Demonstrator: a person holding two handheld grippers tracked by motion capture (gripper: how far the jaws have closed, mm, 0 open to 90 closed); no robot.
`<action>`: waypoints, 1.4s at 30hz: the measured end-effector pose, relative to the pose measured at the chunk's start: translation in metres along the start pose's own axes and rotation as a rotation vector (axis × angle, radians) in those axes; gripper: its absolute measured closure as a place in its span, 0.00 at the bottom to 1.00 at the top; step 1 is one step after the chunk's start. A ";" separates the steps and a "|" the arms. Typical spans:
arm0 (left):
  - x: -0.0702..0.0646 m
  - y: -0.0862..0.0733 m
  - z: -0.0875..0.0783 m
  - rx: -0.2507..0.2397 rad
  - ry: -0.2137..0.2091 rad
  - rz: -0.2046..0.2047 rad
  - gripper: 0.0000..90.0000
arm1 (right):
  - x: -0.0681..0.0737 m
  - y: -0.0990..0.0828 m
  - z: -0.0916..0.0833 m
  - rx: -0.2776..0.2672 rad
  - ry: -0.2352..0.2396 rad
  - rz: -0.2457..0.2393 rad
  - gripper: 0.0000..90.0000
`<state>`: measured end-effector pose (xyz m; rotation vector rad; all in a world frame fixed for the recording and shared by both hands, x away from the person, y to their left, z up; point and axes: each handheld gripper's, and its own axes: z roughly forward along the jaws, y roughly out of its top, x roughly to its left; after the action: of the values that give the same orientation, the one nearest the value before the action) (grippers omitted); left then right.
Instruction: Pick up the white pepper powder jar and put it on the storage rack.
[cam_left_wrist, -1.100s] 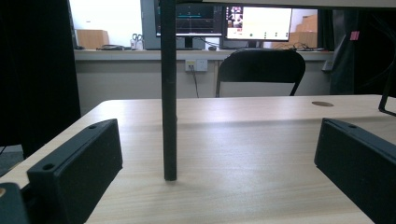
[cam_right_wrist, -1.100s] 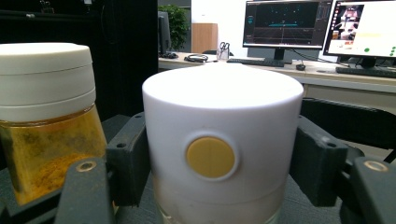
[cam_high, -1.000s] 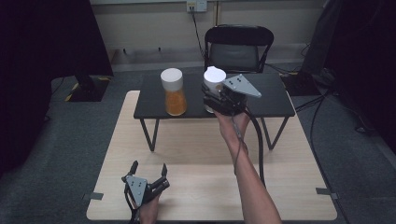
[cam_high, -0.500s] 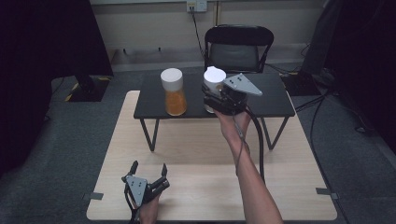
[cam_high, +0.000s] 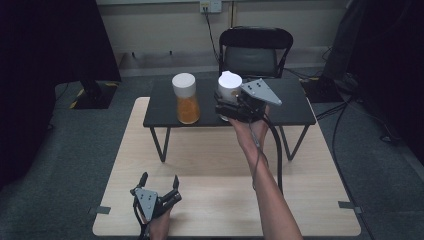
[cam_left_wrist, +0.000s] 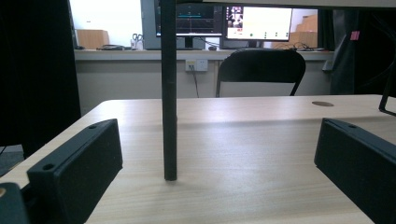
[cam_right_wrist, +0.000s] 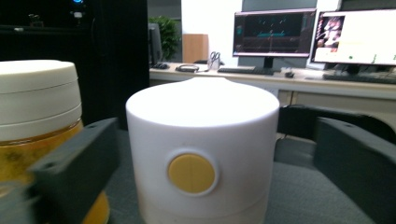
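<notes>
My right tongs (cam_high: 227, 106), jaws just sprung wide, flank the white canister (cam_high: 229, 88) at centre frame on the black bench (cam_high: 290, 102), beside the orange-filled jar (cam_high: 186, 98). My left tongs (cam_high: 159, 184) rest released at lower left on the wooden bench (cam_high: 210, 165).

The scene is viewed from above and behind, looking forward over the wooden table (cam_high: 210, 165). From low on that tabletop, the black chair (cam_left_wrist: 261, 70) is faced by the left gripper view. The white canister (cam_right_wrist: 203, 154) is framed closely in the right gripper view.
</notes>
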<state>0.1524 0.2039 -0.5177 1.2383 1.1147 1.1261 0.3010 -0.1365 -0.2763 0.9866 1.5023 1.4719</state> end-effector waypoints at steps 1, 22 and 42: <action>0.000 0.000 0.000 0.000 0.000 0.000 0.00 | 0.001 -0.001 0.000 -0.003 -0.003 -0.001 0.00; 0.000 0.000 0.000 0.000 0.000 0.000 0.00 | -0.001 -0.004 -0.017 -0.022 0.002 0.012 0.00; 0.000 0.000 0.000 0.000 0.000 0.000 0.00 | -0.007 -0.016 -0.045 -0.070 0.011 0.013 0.00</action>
<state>0.1524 0.2039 -0.5177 1.2384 1.1145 1.1264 0.2622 -0.1598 -0.2915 0.9496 1.4450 1.5310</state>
